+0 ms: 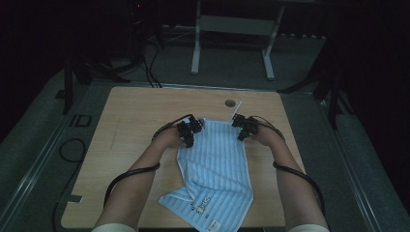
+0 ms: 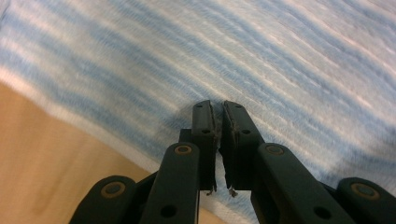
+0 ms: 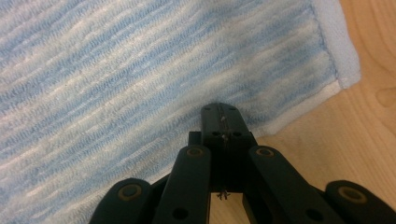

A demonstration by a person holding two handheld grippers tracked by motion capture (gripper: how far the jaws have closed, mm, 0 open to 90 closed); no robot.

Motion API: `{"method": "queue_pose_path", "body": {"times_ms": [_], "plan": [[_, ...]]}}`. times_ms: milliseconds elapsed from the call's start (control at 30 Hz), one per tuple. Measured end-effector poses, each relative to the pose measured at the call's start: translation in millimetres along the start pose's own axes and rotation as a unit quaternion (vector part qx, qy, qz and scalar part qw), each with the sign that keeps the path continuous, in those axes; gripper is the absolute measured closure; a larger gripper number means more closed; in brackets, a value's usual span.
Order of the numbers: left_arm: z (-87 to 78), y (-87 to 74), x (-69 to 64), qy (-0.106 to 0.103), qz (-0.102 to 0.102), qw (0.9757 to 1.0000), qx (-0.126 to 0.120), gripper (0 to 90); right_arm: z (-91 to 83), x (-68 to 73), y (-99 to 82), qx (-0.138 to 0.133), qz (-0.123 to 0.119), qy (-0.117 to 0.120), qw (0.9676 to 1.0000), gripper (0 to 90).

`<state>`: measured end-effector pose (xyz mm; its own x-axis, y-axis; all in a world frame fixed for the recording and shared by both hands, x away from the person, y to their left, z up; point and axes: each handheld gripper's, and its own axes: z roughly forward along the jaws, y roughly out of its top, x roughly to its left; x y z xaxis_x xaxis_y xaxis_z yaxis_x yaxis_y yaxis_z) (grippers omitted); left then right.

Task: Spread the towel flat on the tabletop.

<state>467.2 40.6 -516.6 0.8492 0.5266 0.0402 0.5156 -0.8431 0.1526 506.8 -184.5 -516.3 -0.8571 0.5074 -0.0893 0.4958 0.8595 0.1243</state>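
Note:
A blue-and-white striped towel lies on the wooden table. Its far part is flat and its near end is folded over, showing a label. My left gripper is at the towel's far left corner. In the left gripper view the left gripper has its jaws closed to a thin slit on the towel just inside the white hem. My right gripper is at the far right corner. In the right gripper view the right gripper is fully shut on the towel near its hem.
A round grommet hole sits in the table near its far edge, just beyond the towel. Black cables trail from both grippers along the forearms. Bare wood lies to the left of the towel. A white desk frame stands on the floor beyond the table.

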Motion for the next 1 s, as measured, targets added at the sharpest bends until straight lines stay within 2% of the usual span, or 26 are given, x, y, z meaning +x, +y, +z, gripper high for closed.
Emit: {"method": "queue_pose_path", "body": {"times_ms": [100, 200, 233, 300, 333, 367, 400, 433, 533, 567, 600, 633, 667, 700, 733, 767, 833, 900, 933, 1000], "plan": [[0.7, 5.2, 4.0, 0.014, -0.004, 0.9999, 0.002, 81.0, 0.6, -3.1, 1.4, -0.001, 0.009, -0.006, 0.9999, 90.0], [-1.8, 4.2, 4.7, 0.009, -0.012, 0.9999, -0.002, 80.1, 0.3, -4.0, 1.0, -0.006, 0.023, -0.005, 0.9997, 89.9], [-4.9, 2.6, 2.8, 0.007, -0.008, 0.9999, -0.011, 80.1, -3.0, 0.3, 0.0, -0.014, 0.019, 0.009, 0.9997, 89.3], [-14.6, -3.5, -4.7, -0.004, 0.003, 0.9997, -0.025, 78.5, -5.9, 3.4, -1.3, -0.021, 0.015, 0.015, 0.9996, 88.7], [-18.8, -6.1, -8.2, -0.006, 0.01, 0.9994, -0.033, 78.2, -10.8, 9.0, -3.6, -0.029, 0.01, 0.018, 0.9994, 88.8], [-30.2, -15.6, -19.2, -0.019, 0.026, 0.9983, -0.047, 78.2, -17.1, 19.1, -7.8, -0.038, 0.004, 0.027, 0.9989, 88.7], [-30.2, -15.6, -19.2, -0.019, 0.026, 0.9983, -0.047, 78.2, -17.1, 19.1, -7.8, -0.038, 0.004, 0.027, 0.9989, 88.7], [-35.5, -21.6, -25.5, -0.022, 0.034, 0.9977, -0.055, 78.2, -21.5, 26.8, -11.6, -0.046, -0.006, 0.025, 0.9986, 88.7], [-45.3, -42.2, -43.2, -0.041, 0.049, 0.9957, -0.068, 78.3, -34.3, 53.3, -28.0, -0.076, -0.02, 0.044, 0.9959, 88.8], [-46.3, -48.9, -49.2, -0.042, 0.057, 0.9955, -0.063, 78.5, -40.8, 73.4, -41.0, -0.081, -0.031, 0.049, 0.995, 88.8], [-46.6, -55.2, -55.5, -0.039, 0.06, 0.9956, -0.061, 78.5, -40.8, 73.4, -41.0, -0.081, -0.031, 0.049, 0.995, 88.8], [-45.4, -60.7, -61.2, -0.046, 0.061, 0.9954, -0.059, 78.5, -42.8, 83.5, -47.5, -0.084, -0.038, 0.05, 0.9945, 88.7], [-45.4, -60.7, -61.2, -0.046, 0.061, 0.9954, -0.059, 78.5, -42.8, 83.5, -47.5, -0.084, -0.038, 0.05, 0.9945, 88.7], [-42.1, -70.4, -71.9, -0.05, 0.075, 0.9947, -0.05, 78.5, -43.4, 92.1, -53.9, -0.086, -0.036, 0.057, 0.994, 88.8], [-40.3, -73.7, -75.1, -0.05, 0.078, 0.9947, -0.046, 78.4, -38.4, 115.3, -71.5, -0.075, -0.045, 0.069, 0.9938, 88.8], [-38.4, -75.7, -76.6, -0.056, 0.077, 0.9945, -0.044, 78.4, -38.4, 115.3, -71.5, -0.075, -0.045, 0.069, 0.9938, 88.8], [-31.9, -79.4, -78.2, -0.059, 0.073, 0.9949, -0.039, 78.4, -32.1, 124.7, -83.7, -0.071, -0.041, 0.073, 0.994, 88.8], [-25.0, -80.3, -77.7, -0.057, 0.071, 0.9953, -0.033, 78.4, -27.0, 129.3, -91.3, -0.056, -0.038, 0.064, 0.9956, 88.7], [-19.3, -79.5, -76.5, -0.055, 0.071, 0.9956, -0.028, 78.4, -22.8, 130.9, -98.0, -0.05, -0.033, 0.06, 0.9964, 88.8], [-15.7, -78.1, -74.3, -0.057, 0.067, 0.9959, -0.025, 78.4, -22.7, 129.1, -99.6, -0.054, -0.026, 0.065, 0.9961, 88.8]]}}
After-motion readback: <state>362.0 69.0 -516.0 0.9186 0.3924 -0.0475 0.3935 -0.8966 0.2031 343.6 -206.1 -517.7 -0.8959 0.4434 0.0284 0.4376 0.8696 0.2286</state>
